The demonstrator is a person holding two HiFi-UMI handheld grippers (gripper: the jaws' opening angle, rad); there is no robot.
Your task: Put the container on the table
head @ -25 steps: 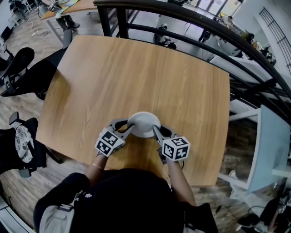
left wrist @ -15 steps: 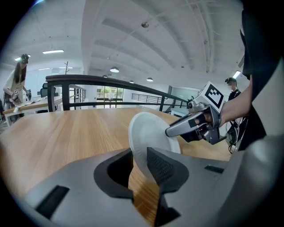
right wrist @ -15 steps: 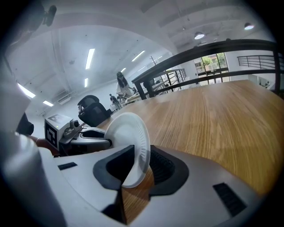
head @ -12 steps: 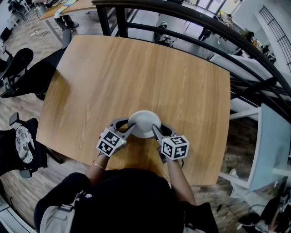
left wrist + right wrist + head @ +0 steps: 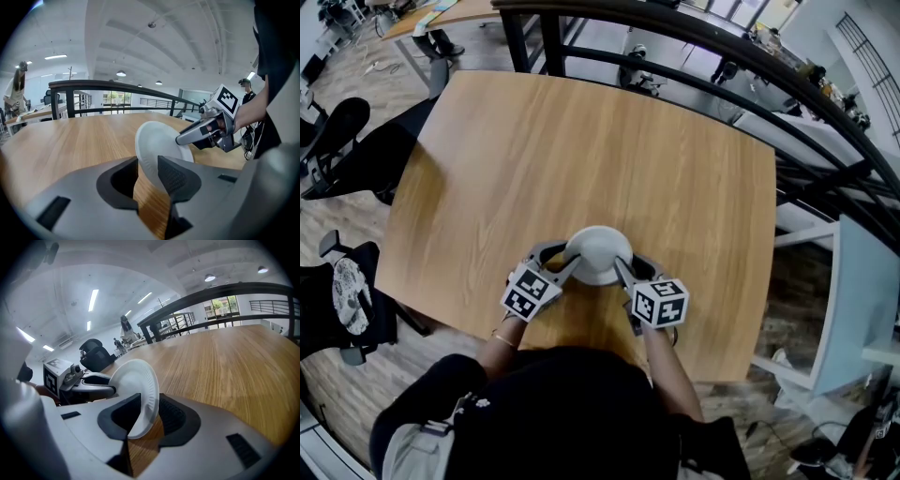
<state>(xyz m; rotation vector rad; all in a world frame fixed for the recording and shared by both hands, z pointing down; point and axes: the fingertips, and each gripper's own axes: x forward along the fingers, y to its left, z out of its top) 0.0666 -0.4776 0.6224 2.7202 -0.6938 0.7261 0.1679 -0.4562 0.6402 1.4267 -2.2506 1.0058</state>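
The container (image 5: 598, 251) is a white paper bowl that sits on the wooden table (image 5: 581, 150) near its front edge. My left gripper (image 5: 568, 263) is at its left rim and my right gripper (image 5: 622, 270) at its right rim. Both pairs of jaws have just been opening. In the left gripper view the container's rim (image 5: 159, 145) stands between my left gripper's (image 5: 147, 174) spread jaws, with a gap beside it. In the right gripper view the container's rim (image 5: 137, 380) stands loose between my right gripper's (image 5: 149, 414) jaws. Each view shows the other gripper across the container.
A black railing (image 5: 694, 42) runs past the table's far and right sides. Black office chairs (image 5: 337, 131) stand off the left edge. The person's dark torso (image 5: 553, 412) is close against the front edge. Bare wood stretches beyond the container.
The container stays at the same spot on the table. Both grippers have kept their places at its rim, apart from a very slight shift.
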